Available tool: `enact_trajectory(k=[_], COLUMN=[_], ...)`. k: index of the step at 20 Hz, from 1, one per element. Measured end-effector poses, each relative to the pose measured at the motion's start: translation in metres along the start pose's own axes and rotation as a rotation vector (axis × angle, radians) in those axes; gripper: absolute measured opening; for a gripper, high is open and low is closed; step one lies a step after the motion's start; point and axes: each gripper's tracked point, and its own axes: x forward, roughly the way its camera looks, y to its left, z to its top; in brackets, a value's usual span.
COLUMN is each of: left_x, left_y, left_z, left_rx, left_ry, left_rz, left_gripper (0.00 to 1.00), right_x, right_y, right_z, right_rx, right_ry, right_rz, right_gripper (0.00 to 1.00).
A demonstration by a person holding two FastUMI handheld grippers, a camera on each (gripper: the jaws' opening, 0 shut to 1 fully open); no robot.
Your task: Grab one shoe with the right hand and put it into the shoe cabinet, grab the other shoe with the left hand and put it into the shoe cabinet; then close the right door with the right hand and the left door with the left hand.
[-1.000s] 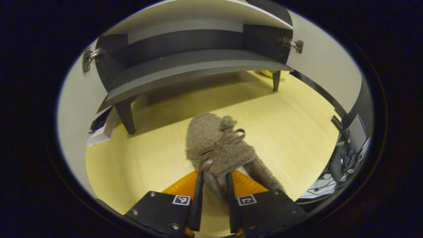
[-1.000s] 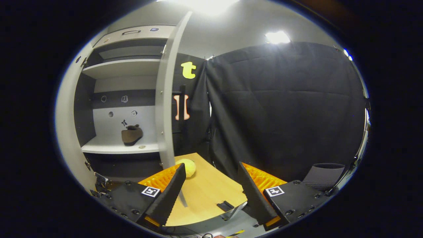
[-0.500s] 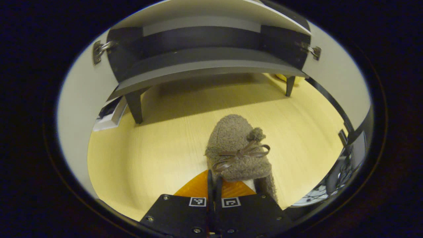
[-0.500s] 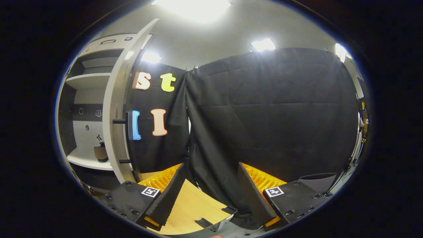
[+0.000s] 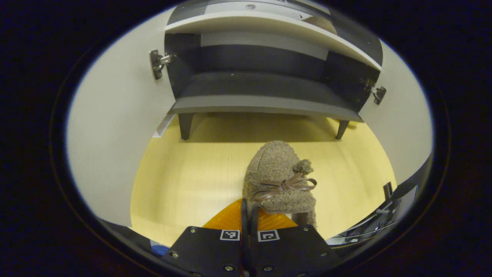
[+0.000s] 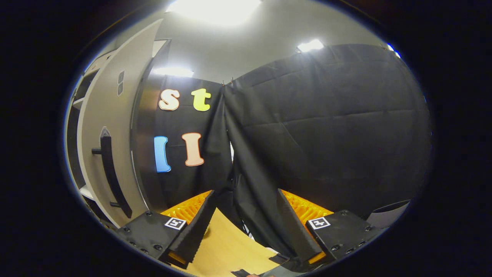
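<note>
Cabinet (image 5: 265,100) now nearer; one shoe (image 5: 278,177) in left hand-held gripper (image 5: 249,209).

The left gripper view looks down and forward along its own closed fingers (image 5: 249,215) from just above the wooden table (image 5: 184,181), close to the fuzzy brown slipper (image 5: 278,177) pinched at its heel. It faces the open shoe cabinet (image 5: 265,102) straight on, near enough that both open doors flank the picture.

The right gripper view rides higher and looks roughly level across its spread fingers (image 6: 246,219), facing the booth's black cloth wall (image 6: 326,134), with the right cabinet door (image 6: 111,127) at its left edge. Both views share the cabinet and the table (image 6: 226,250).
</note>
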Motion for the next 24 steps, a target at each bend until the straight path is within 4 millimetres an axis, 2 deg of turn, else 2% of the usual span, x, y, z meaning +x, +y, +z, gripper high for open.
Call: enact_trajectory(k=[2,5,7,8,16,21,24], left_x=[-0.01,-0.006,-0.003,-0.002,-0.016,-0.021,-0.026], left_y=[0.007,0.003,0.003,0.003,0.006,0.008,0.007], left_z=[0.003,-0.002,-0.005,-0.005,0.008,0.021,0.03], left_rx=[-0.039,-0.099,-0.111,-0.108,-0.107,-0.093,-0.118], left_ry=[-0.055,-0.145,-0.195,-0.214,-0.349,-0.459,-0.536], left_rz=[0.002,0.006,0.008,0.011,0.057,0.079,0.079], left_gripper=[0.02,0.02,0.01,0.02,0.01,0.01,0.02], right_x=[0.018,0.043,0.055,0.059,0.08,0.082,0.083], right_y=[-0.003,-0.008,-0.007,-0.005,0.017,0.018,0.013], right_z=[-0.006,-0.025,-0.036,-0.04,-0.055,-0.057,-0.067], right_rx=[0.019,0.05,0.081,0.095,0.126,0.129,0.112], right_ry=[-0.014,-0.002,0.029,0.038,0.063,0.058,0.081], right_rz=[0.028,0.05,0.073,0.088,0.151,0.167,0.162], right_gripper=[0.99,0.99,0.93,0.98,0.98,0.97,0.97])
